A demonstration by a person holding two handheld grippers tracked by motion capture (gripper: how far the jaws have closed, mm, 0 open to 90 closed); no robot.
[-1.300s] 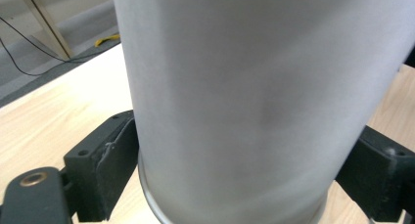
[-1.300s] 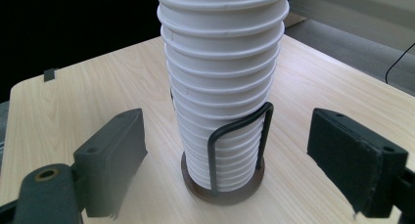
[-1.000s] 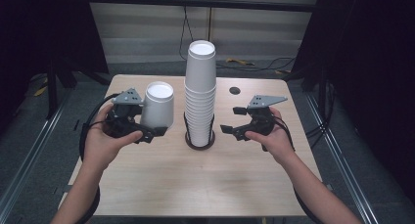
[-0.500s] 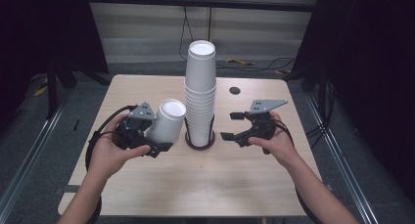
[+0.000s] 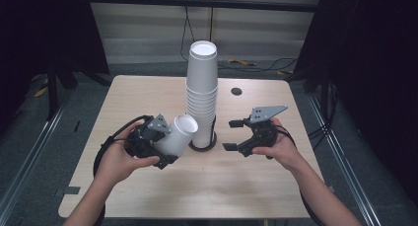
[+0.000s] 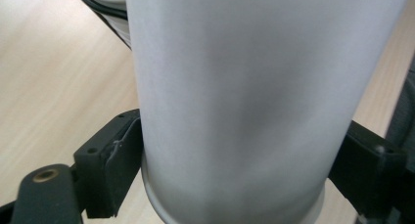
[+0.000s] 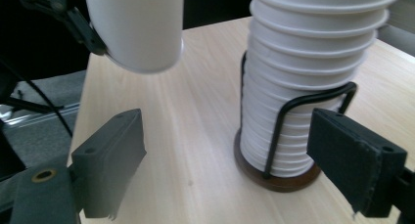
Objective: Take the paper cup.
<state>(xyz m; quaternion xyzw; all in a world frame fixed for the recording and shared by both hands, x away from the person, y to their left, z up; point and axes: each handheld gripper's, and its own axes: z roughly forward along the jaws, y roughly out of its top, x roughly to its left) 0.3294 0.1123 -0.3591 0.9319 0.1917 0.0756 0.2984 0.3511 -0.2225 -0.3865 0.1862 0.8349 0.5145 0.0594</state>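
White paper cup (image 5: pixel 176 135) tilted, pinched in left tongs (image 5: pixel 158 139) | beside tall stack of white paper cups (image 5: pixel 201 93) in wire holder; right tongs (image 5: pixel 237 135) spread, empty, over wooden desk (image 5: pixel 148 97)

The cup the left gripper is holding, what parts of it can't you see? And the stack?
- Cup, left gripper view: top cut off by the edge; inside hidden.
- Cup, high view: lower part hidden behind the left gripper.
- Stack, right gripper view: top cut off by the edge.
- Stack, high view: cup count too small to tell.
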